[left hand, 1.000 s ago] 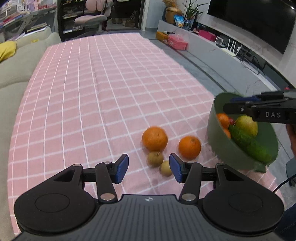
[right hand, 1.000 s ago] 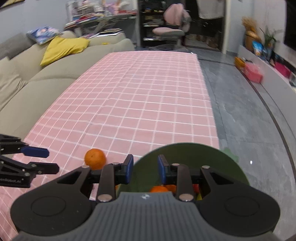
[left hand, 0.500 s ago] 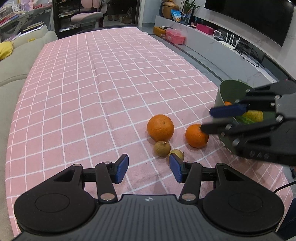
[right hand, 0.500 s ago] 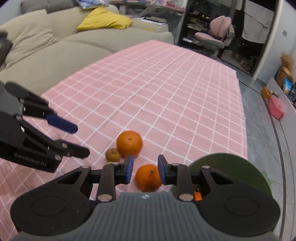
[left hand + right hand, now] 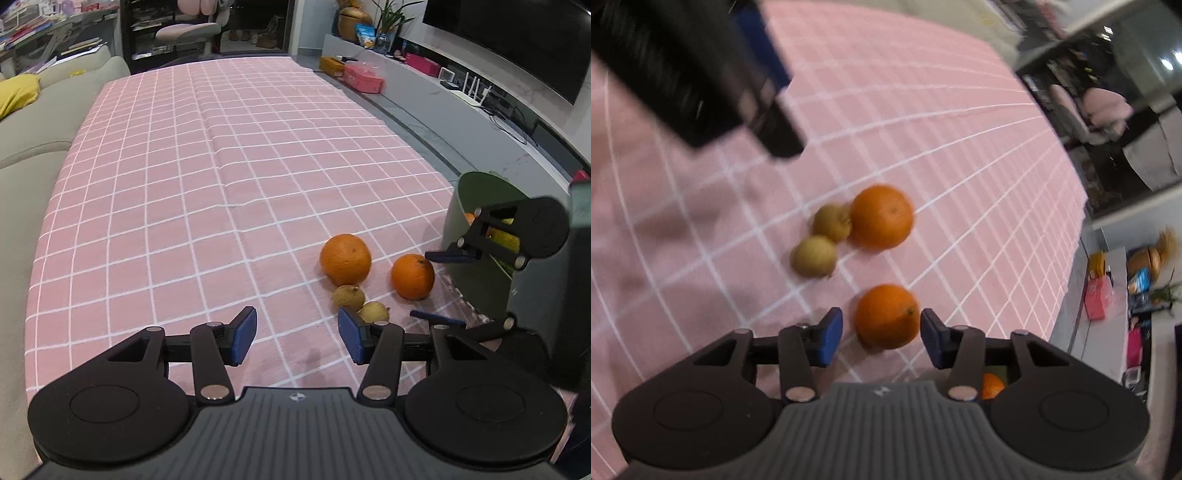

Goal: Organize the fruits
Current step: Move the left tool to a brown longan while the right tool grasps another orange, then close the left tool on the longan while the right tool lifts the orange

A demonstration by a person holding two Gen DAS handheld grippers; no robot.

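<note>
Right gripper (image 5: 881, 332) is spread wide around the near orange (image 5: 887, 315), pads not touching it yet, stem dimple facing right. Left gripper (image 5: 297, 334) is also wide open, holding nothing, just short of two small brown fruits (image 5: 348, 296). Bigger orange (image 5: 345, 259) sits beside them; bowl (image 5: 476, 229) at the cloth's (image 5: 207, 177) right edge. No readable writing.

A pink tablecloth (image 5: 221, 177) with a white grid carries two orange oranges (image 5: 345, 259) (image 5: 412, 276) and two yellowish-brown small fruits (image 5: 348, 297). The bowl (image 5: 476, 206) is dark green; the gripper pads (image 5: 243, 336) are blue.
</note>
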